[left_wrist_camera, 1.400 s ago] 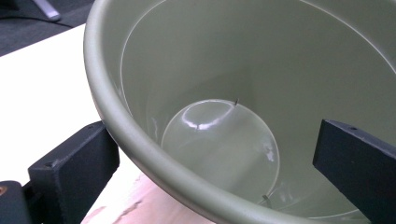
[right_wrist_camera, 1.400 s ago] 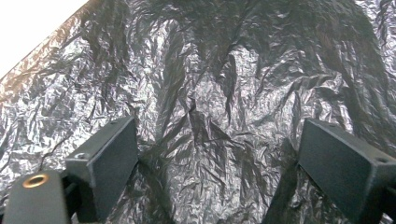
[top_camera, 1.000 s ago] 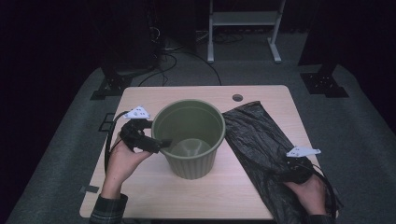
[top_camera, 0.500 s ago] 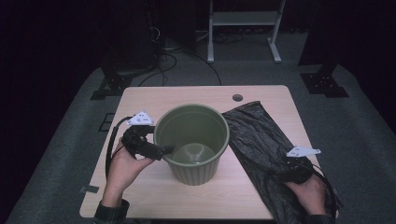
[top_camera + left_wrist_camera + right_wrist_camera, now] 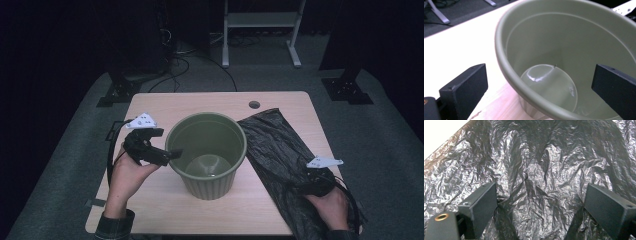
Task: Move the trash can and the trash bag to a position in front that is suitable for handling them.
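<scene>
An empty olive-green plastic bin stands upright in the middle of the light wooden table. My left gripper is open at the bin's left rim. In the left gripper view the rim passes between the jaws, one jaw outside the wall and one over the inside, and my left gripper is not closed on it. A crumpled black garbage bag lies flat to the right of the bin. My right gripper hovers open over the bag's near part, the black plastic spread under my right gripper.
A round cable hole sits near the table's far edge. Behind the table stand a white metal frame, floor cables and dark stand feet. The bag hangs over the table's near right corner.
My left gripper has moved right, up to the bin, so the rim now lies between its open jaws. The right gripper and the bag have stayed put.
</scene>
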